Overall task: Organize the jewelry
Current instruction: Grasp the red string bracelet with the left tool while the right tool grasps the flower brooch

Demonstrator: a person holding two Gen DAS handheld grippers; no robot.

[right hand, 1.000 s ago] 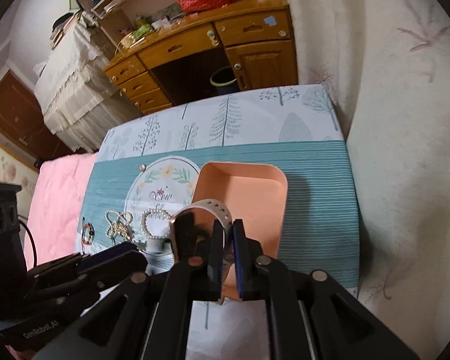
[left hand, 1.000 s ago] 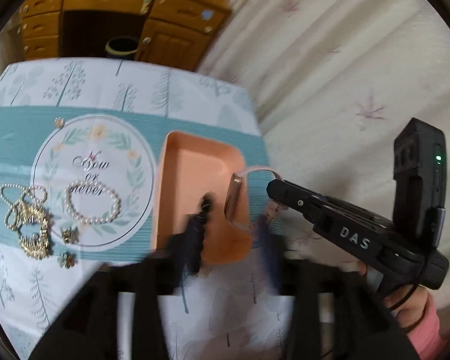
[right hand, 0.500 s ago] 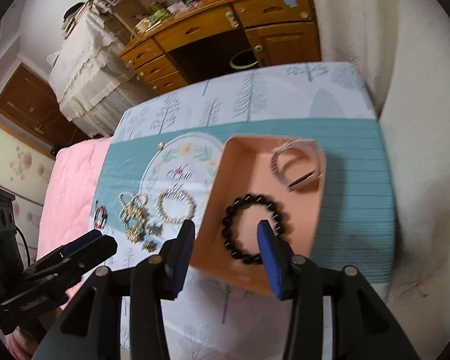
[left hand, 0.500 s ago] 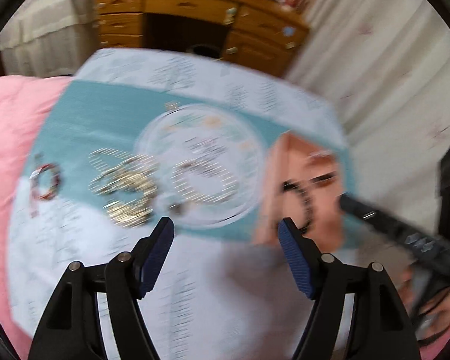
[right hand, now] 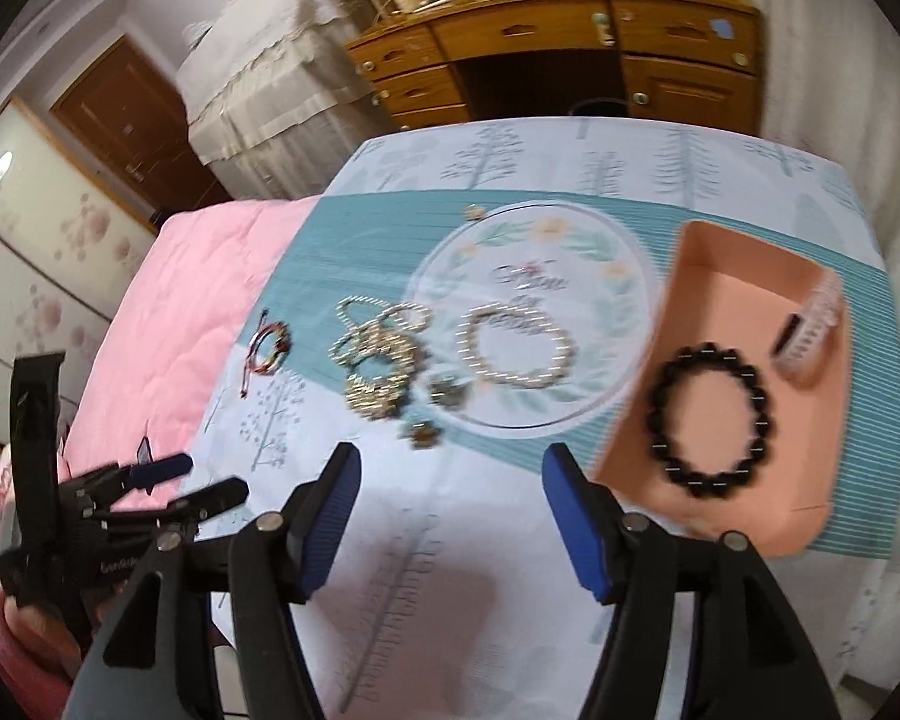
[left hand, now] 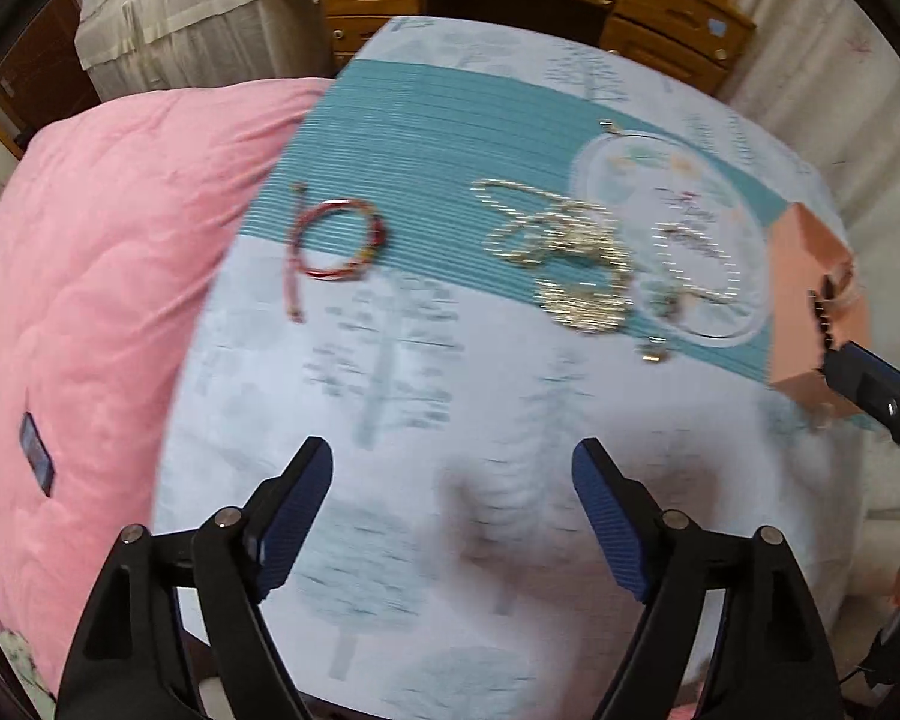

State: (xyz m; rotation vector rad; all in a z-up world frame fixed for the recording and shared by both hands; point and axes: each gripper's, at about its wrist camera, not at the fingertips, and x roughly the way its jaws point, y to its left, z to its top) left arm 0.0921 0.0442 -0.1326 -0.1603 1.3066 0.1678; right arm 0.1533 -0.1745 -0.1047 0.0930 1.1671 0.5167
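Observation:
My left gripper [left hand: 453, 468] hangs over the bare tree-print cloth, jaws opening, nothing between them. Beyond it lie a red cord bracelet [left hand: 296, 246] and a heap of gold chains [left hand: 576, 276]. My right gripper [right hand: 453, 468] is also opening and empty, in front of a pearl bracelet [right hand: 468, 342] and the gold chains [right hand: 378, 354]. To its right the peach tray [right hand: 738, 276] holds a black bead bracelet [right hand: 659, 402] and a pale strap bracelet [right hand: 810, 330]. The red cord bracelet [right hand: 284, 341] lies at the cloth's left. The left gripper [right hand: 207, 475] shows at lower left, held by a hand.
Two small earrings [right hand: 447, 390] lie near the chains. A pink quilt [right hand: 168, 324] borders the cloth on the left. A wooden desk [right hand: 540, 54] stands behind the table, with pale curtain fabric [left hand: 840, 96] to the right.
Both grippers let go over the tray and opened: the black bead bracelet and the pale strap bracelet now lie in it. Both hands swung left, away from the tray.

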